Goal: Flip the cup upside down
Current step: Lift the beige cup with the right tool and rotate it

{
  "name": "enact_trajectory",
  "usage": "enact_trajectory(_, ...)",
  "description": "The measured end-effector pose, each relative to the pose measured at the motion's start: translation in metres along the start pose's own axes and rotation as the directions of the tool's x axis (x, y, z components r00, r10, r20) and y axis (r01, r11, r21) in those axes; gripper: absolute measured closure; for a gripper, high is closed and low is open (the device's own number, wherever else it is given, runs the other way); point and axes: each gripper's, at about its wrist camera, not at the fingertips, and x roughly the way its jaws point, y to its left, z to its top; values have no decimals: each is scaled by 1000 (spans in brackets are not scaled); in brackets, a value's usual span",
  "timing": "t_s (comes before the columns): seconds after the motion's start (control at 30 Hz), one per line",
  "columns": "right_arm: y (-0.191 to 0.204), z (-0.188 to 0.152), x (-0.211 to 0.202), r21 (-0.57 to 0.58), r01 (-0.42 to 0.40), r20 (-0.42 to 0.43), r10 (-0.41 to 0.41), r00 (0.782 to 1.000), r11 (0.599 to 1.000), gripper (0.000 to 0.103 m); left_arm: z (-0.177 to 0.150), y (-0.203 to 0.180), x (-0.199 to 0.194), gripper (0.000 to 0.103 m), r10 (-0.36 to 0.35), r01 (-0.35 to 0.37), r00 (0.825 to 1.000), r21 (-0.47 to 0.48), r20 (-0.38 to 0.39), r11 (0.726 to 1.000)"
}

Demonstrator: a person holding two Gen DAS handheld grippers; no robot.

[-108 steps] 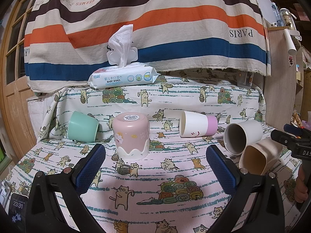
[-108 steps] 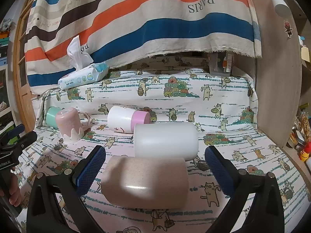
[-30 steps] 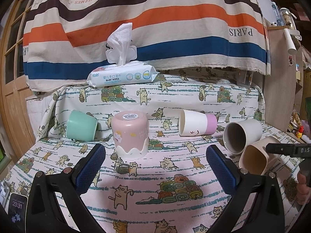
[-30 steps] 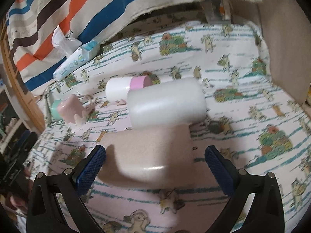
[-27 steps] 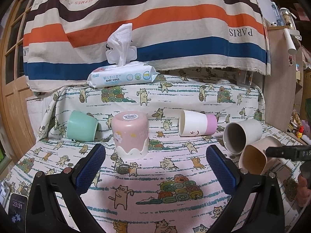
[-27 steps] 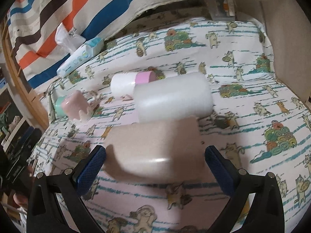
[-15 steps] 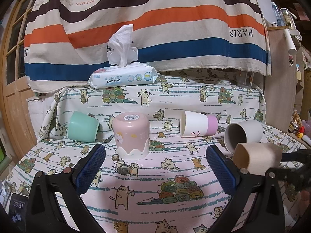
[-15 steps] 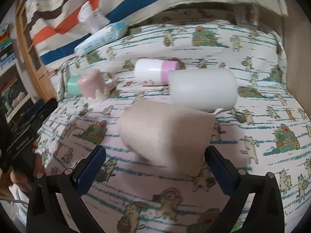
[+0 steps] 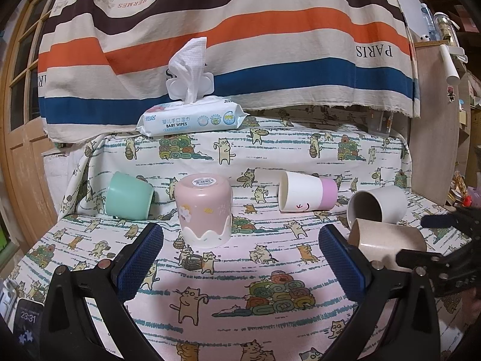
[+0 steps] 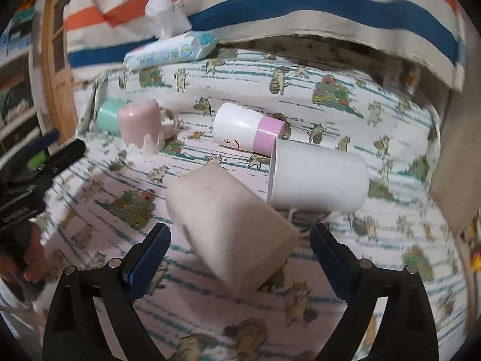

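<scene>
Right-wrist view: the right gripper (image 10: 239, 248) stands spread wide, its blue pads (image 10: 148, 251) on either side of the speckled beige cylindrical cup (image 10: 231, 225), neither pad seen touching it. The cup lies on its side on the cat-print tablecloth (image 10: 330, 96), tilted, its closed base toward 10 o'clock and its mouth toward 5 o'clock. Just beyond it at 2 o'clock lies the plain white cup (image 10: 318, 177), and farther off at 12 o'clock the white cup with a pink band (image 10: 249, 131).

Left-wrist view: the left gripper (image 9: 240, 257) is likewise released, holding nothing, facing the pink cup with white scalloped rim (image 9: 206, 210), which already stands mouth down. A mint-green cup (image 9: 129, 195) lies at 10 o'clock; a baby-wipes pack (image 9: 192, 118) sits at 12 o'clock.

Step in hand, as judged: approach to grasp the beige cup. The next move calls for closing squarely across its wall, lifting, and turning it mouth-down onto the table.

Only the left view shows the beige cup's open mouth and the right gripper alongside it; only the right view shows the clearance at both pads.
</scene>
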Motion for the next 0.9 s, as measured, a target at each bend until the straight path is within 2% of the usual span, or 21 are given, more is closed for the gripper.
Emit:
enact_trajectory(0.1,-1,9,13,-34,2,-20,-3,1000,999,8,0,0,0,0,0,0,1000,0,1,1000)
enact_trajectory(0.23,0,14,32,-45,-51,-77,48,996,998,7,-1,0,0,0,0,0,1000,0,1,1000)
enact_trajectory(0.43,0,12,44,-2,-117,-112,116,987,993,7,-1,0,0,0,0,0,1000,0,2,1000)
enact_trajectory(0.5,0,11,45,12,-125,-116,125,985,992,11,0,0,0,0,0,0,1000,1,2,1000)
enact_trajectory(0.63,4,11,43,38,-144,-123,147,981,989,33,0,0,0,0,1,-1,1000,0,2,1000)
enact_trajectory(0.9,10,11,42,107,-124,-126,137,983,986,33,0,0,0,0,0,0,1000,0,1,1000)
